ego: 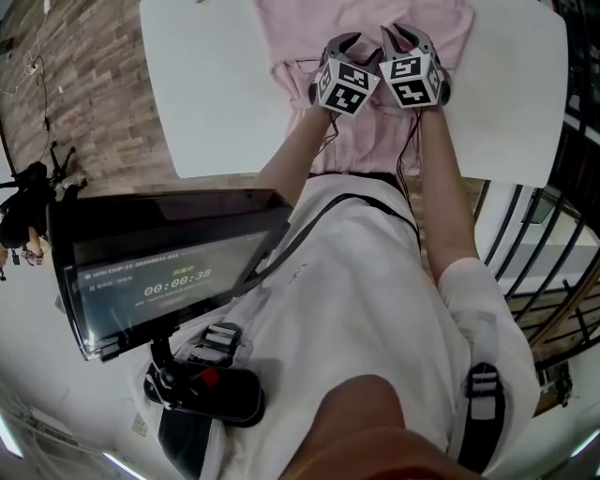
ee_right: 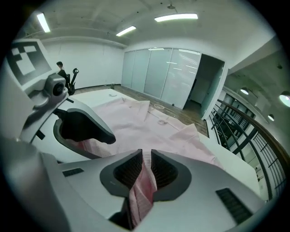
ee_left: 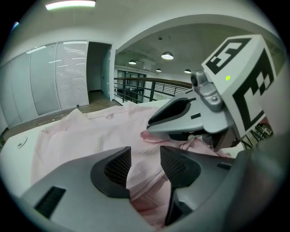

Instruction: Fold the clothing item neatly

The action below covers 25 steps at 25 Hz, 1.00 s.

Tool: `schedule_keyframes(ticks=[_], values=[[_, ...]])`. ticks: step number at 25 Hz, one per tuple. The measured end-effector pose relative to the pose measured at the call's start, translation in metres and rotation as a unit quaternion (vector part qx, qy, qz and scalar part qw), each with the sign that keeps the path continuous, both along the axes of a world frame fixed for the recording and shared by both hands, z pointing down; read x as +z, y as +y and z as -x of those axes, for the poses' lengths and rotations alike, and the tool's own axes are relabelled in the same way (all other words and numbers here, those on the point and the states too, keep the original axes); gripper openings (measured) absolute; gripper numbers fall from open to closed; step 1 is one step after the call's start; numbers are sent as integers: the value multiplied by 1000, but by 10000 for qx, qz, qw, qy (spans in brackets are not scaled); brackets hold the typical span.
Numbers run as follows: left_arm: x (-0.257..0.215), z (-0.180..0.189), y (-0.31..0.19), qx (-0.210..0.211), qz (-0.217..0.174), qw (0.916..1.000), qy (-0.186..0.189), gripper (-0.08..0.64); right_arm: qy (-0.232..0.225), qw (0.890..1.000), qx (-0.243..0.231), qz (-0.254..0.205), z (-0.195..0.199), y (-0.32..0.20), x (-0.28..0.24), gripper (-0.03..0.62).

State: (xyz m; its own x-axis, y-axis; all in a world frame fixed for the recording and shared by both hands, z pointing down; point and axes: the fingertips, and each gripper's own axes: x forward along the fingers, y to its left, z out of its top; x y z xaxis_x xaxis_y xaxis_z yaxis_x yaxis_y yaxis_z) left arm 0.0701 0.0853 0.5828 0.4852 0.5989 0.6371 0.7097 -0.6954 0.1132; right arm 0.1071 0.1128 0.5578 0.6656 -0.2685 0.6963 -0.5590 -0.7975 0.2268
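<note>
A pink shirt [ego: 300, 28] lies spread on a white table [ego: 206, 84], with its near edge bunched up. Both grippers hover side by side over that bunched edge. My left gripper [ego: 349, 47] [ee_left: 145, 165] is open; its pads stand well apart above rumpled pink cloth and pinch nothing. My right gripper [ego: 405, 37] [ee_right: 146, 165] has its jaws only slightly apart, and a fold of the shirt [ee_right: 142, 190] hangs loosely through the narrow gap. In each gripper view the other gripper shows close by: the right one [ee_left: 181, 118] and the left one [ee_right: 81, 127].
The table's near edge [ego: 234, 173] runs just in front of the person's body. A dark screen [ego: 169, 272] on a mount sits at chest height on the left. A black railing [ego: 553, 281] stands to the right and a brick-patterned floor [ego: 84, 94] to the left.
</note>
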Motion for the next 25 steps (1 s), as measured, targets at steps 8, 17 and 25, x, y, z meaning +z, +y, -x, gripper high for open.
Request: schedule_keyframes(ticks=[8, 17, 25], values=[[-2, 10, 2, 77, -11, 10000, -18, 202, 112, 9986, 526, -10, -4, 40, -15, 23], [-7, 23, 3, 248, -25, 9997, 35, 202, 99, 9937, 1105, -135, -12, 98, -11, 23], [-1, 23, -9, 208, -108, 9997, -22, 202, 102, 9885, 1405, -549, 7, 122, -21, 23]])
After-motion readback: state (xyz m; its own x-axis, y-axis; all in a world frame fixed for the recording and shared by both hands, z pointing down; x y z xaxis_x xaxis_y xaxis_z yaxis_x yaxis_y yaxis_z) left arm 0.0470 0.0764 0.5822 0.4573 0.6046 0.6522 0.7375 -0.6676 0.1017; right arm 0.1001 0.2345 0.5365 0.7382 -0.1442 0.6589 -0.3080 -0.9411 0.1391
